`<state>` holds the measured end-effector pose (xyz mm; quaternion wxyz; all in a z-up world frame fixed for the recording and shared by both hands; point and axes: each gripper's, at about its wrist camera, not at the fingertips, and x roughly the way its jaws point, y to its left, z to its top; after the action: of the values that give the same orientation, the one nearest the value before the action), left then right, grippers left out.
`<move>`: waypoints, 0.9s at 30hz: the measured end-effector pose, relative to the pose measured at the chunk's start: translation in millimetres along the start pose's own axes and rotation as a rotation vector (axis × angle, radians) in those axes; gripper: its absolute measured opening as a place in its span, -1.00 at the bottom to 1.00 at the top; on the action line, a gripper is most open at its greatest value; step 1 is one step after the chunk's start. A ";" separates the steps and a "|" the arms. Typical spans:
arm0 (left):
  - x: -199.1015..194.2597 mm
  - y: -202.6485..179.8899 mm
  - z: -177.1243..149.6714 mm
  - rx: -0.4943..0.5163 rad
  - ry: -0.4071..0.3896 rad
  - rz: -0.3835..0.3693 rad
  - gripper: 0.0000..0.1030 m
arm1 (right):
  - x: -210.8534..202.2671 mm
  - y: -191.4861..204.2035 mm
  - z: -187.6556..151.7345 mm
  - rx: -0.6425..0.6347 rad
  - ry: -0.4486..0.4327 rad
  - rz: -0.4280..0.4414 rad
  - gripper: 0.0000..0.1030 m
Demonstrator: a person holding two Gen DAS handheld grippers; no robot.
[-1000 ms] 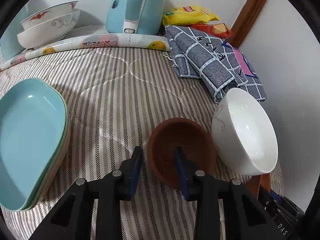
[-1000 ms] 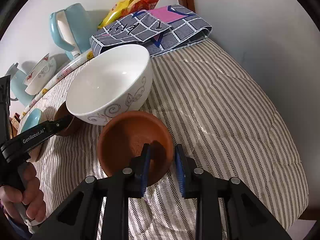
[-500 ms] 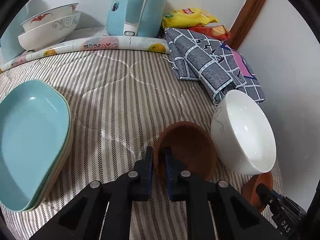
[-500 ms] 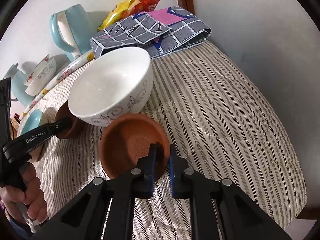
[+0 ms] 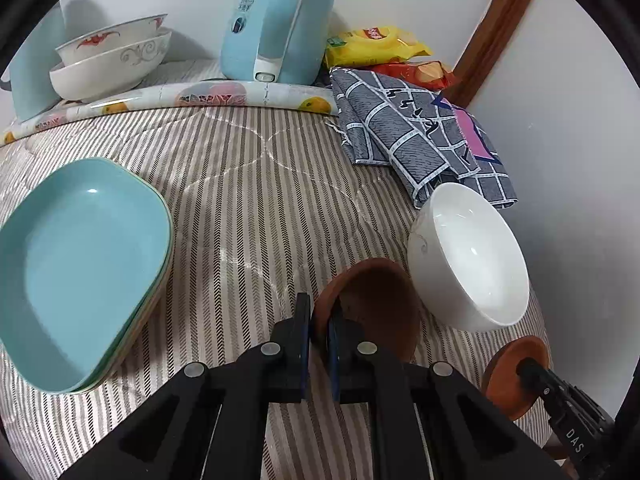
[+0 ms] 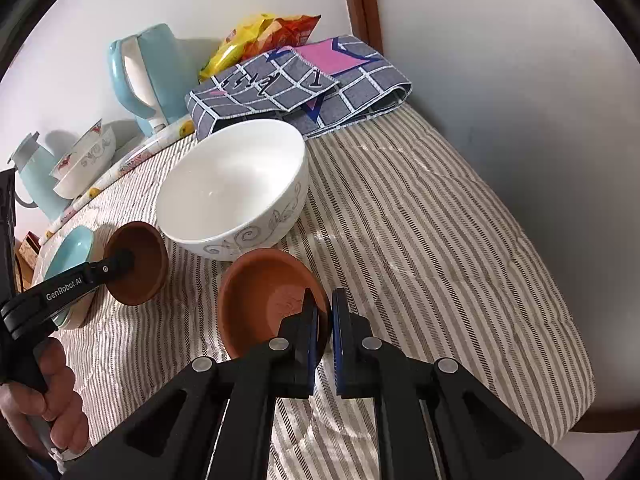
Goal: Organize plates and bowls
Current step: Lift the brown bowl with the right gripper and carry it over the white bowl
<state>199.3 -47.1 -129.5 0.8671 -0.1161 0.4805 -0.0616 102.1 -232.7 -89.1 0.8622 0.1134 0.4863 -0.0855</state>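
My left gripper [image 5: 319, 312] is shut on the rim of a brown clay bowl [image 5: 376, 300], tilted up off the striped cloth; it also shows in the right wrist view [image 6: 138, 262]. My right gripper [image 6: 325, 308] is shut on the rim of a second brown clay bowl [image 6: 264, 300], also seen in the left wrist view [image 5: 510, 376]. A white bowl [image 5: 468, 256] with grey swirls [image 6: 236, 188] stands between them. Stacked teal plates [image 5: 80, 264] lie at the left.
Two stacked patterned bowls [image 5: 112, 60] and a blue kettle [image 5: 276, 20] stand at the back. A folded checked cloth [image 5: 416, 128] and snack bags [image 5: 376, 44] lie by the wall. The wall [image 6: 520, 100] is close on the right; the table edge [image 6: 588, 392] drops off.
Both grippers have closed on the rims of their clay bowls. The left one has tilted and lifted its bowl; the right bowl has shifted slightly toward me.
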 end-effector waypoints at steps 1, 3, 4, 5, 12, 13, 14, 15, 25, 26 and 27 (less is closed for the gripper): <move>-2.8 -0.8 -0.7 0.003 -0.002 -0.004 -0.84 | -2.8 -0.3 -0.6 0.002 -0.004 -0.001 -0.87; -6.8 -1.5 -1.5 0.002 -0.006 -0.010 -0.84 | -7.7 -0.4 -1.3 0.003 -0.010 -0.007 -0.87; -9.8 -2.4 -1.8 0.005 -0.009 -0.014 -0.84 | -10.7 -0.5 -1.7 0.004 -0.015 -0.008 -0.87; -12.0 -3.4 -2.0 0.007 -0.012 -0.015 -0.84 | -13.6 -0.3 -1.6 0.005 -0.019 -0.010 -0.87; -35.1 -6.7 -1.6 0.007 -0.047 -0.037 -0.84 | -35.6 4.6 2.6 -0.007 -0.060 -0.015 -0.87; -38.5 -6.6 -1.3 0.006 -0.052 -0.038 -0.84 | -38.8 5.4 3.5 -0.008 -0.066 -0.017 -0.87; -41.2 -6.0 -0.8 0.003 -0.055 -0.040 -0.84 | -41.3 6.2 4.2 -0.010 -0.068 -0.018 -0.87; -44.5 -5.5 -0.3 -0.001 -0.058 -0.043 -0.84 | -43.6 6.8 4.7 -0.011 -0.069 -0.019 -0.87; -71.7 -3.3 3.0 -0.005 -0.093 -0.052 -0.84 | -68.8 15.3 8.5 -0.017 -0.118 -0.029 -0.87; -73.7 -3.5 3.7 -0.004 -0.098 -0.053 -0.84 | -71.0 16.4 9.4 -0.019 -0.123 -0.029 -0.87; -76.7 -3.0 4.5 -0.006 -0.106 -0.054 -0.84 | -72.8 18.0 10.4 -0.021 -0.129 -0.029 -0.87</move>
<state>162.4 -32.6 -63.6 0.8889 -0.1346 0.4310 -0.0773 77.9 -215.6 -19.4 0.8914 0.0918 0.4324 -0.1000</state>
